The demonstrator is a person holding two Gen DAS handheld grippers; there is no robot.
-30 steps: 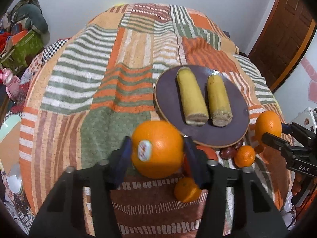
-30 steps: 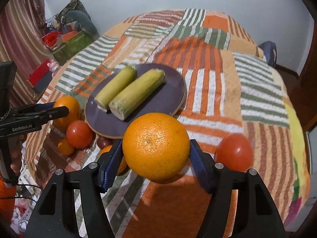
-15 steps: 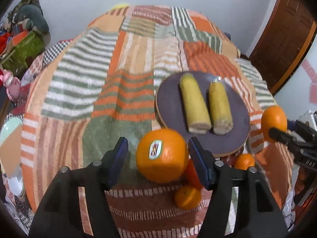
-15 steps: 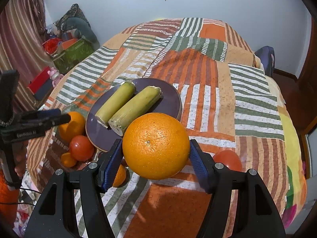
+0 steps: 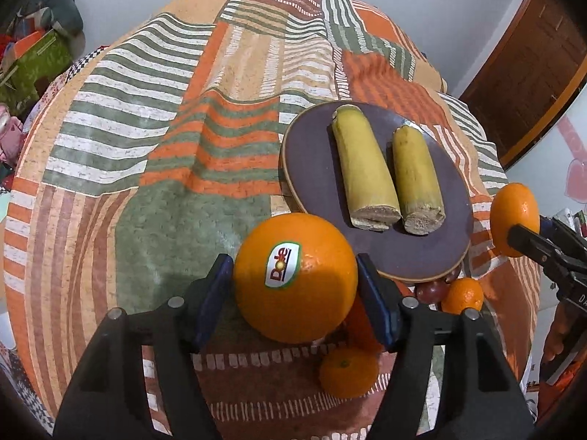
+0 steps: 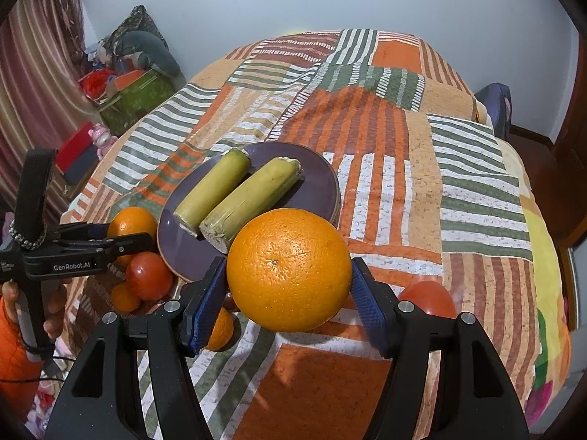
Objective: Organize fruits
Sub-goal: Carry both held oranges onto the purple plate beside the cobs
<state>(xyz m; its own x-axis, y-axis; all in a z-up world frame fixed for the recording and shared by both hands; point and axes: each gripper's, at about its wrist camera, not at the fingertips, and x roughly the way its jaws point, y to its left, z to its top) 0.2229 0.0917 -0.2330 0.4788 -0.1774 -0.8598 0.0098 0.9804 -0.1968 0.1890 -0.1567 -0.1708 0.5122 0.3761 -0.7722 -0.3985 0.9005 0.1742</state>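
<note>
From the left wrist view, the left tongs [image 5: 295,293] sit around a large orange with a sticker [image 5: 295,278]. The blue pads are at its sides, but whether they press it or have let go cannot be told. The orange looks to be low over or resting on a striped patchwork bedspread [image 5: 165,146], just beside the near rim of a dark purple plate [image 5: 312,154]. Two cut sugarcane pieces [image 5: 367,168] lie side by side on the plate. Small tangerines [image 5: 348,370] and a dark grape-like fruit lie close under the plate's near edge. At far right, the right tongs [image 5: 528,236] carry a second orange [image 5: 513,216] in the air.

From the right wrist view, the right tongs [image 6: 290,291] are closed on that second orange [image 6: 290,269], both pads clamped at its widest part, above the bed. A tomato [image 6: 427,297] lies behind it to the right, and another tomato [image 6: 148,275] sits by the plate [image 6: 323,179]. The left tongs [image 6: 121,236] reach in from the left.

Oranges are probably firm, fairly heavy and round, so they roll easily; gripping across the middle is safest. Tomatoes likely bruise under pressure.
</note>
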